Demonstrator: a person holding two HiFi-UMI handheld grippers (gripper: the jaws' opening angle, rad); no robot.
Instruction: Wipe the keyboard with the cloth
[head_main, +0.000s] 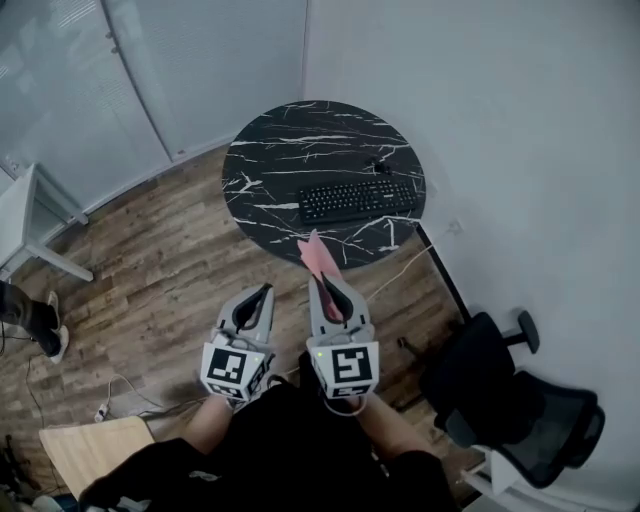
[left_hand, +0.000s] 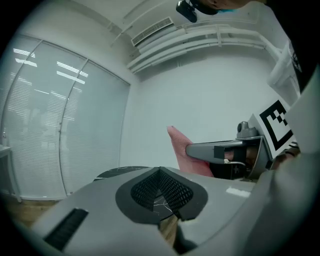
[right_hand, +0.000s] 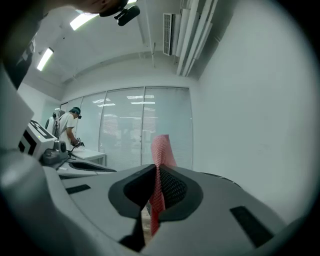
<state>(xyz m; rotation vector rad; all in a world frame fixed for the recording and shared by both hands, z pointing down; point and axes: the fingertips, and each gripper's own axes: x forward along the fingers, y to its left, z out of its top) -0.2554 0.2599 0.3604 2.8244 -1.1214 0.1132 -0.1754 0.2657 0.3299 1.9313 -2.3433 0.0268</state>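
Observation:
A black keyboard (head_main: 357, 200) lies on the right half of a round black marble table (head_main: 290, 150), ahead of both grippers. My right gripper (head_main: 322, 283) is shut on a pink cloth (head_main: 317, 256), which sticks up past the fingertips, short of the table's near rim. In the right gripper view the pink cloth (right_hand: 159, 165) stands pinched between the closed pads. My left gripper (head_main: 262, 294) hovers beside it over the wood floor, shut with nothing in it. The left gripper view shows the pink cloth (left_hand: 186, 156) and the right gripper to its right.
A black office chair (head_main: 505, 400) stands at the lower right by the white wall. A white table (head_main: 30, 215) sits at the far left, with a person's foot (head_main: 52, 340) below it. A wooden surface (head_main: 90, 450) lies at the lower left. A person (right_hand: 67, 127) stands far off by the glass wall.

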